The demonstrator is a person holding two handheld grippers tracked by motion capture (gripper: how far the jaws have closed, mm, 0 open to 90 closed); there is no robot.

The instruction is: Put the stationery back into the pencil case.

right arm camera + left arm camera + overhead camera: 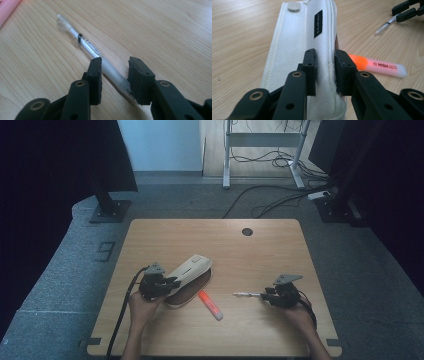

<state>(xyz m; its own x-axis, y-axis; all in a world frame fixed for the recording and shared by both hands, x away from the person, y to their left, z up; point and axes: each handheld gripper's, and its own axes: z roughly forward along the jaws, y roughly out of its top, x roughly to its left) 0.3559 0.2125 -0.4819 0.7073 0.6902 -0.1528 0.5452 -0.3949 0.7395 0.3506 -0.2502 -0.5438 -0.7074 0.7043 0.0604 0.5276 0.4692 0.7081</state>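
Note:
A white fabric pencil case [192, 270] [292, 37] lies slantwise at the table's left of centre. My left gripper [172, 282] [324, 57] is shut on its near end, with the cloth edge pinched between the pads. An orange highlighter [210, 305] [377, 66] rests on the wood just right of the case. Further right lies a clear pen [246, 294] [85, 42]. My right gripper [265, 294] [115, 62] has its jaws on either side of the pen's near end. The pen runs slantwise across the gap, close to both pads but not clamped, and it lies on the table.
The wooden table [250, 255] has a round cable hole [247, 231] at the back. Beyond it are a grey carpet, black stand feet [107, 210] at the left and right, a white desk frame [262, 150] and loose cables [280, 200].

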